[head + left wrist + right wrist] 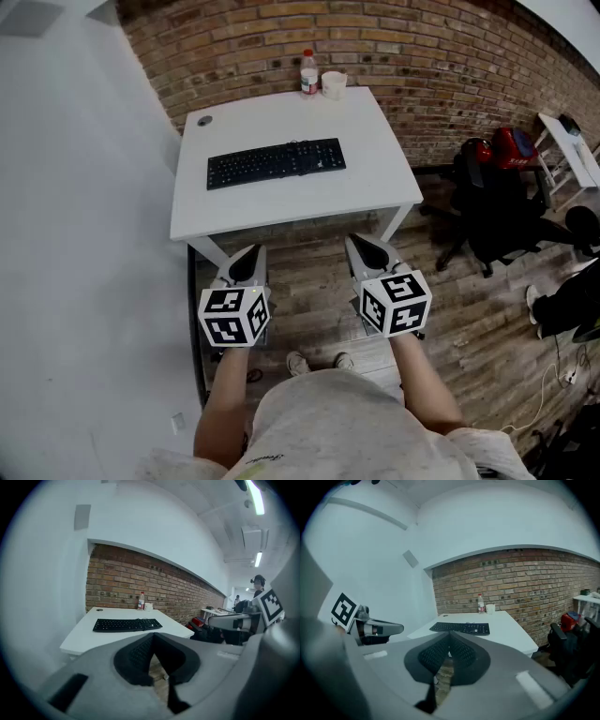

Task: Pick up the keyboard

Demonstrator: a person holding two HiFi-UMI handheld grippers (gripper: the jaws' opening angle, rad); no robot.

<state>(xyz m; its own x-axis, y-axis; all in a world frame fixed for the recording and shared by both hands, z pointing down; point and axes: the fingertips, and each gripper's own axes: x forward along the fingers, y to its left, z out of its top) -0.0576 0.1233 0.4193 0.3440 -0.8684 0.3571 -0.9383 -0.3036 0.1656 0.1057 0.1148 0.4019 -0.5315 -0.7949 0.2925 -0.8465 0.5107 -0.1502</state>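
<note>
A black keyboard (276, 163) lies across the middle of a white table (375, 187); it also shows in the left gripper view (126, 625) and the right gripper view (460, 628). Both grippers hang in front of the table's near edge, short of it, above the wooden floor. My left gripper (246, 255) is shut with nothing in it, and the tips meet (153, 637). My right gripper (366, 248) is shut and empty too, with its tips together (449, 635). Neither gripper touches the keyboard.
A small bottle (308, 73) and a white cup (334, 84) stand at the table's far edge by the brick wall. A dark round mark (204, 120) sits at the far left corner. A black office chair (497, 216) stands right; a white wall runs along the left.
</note>
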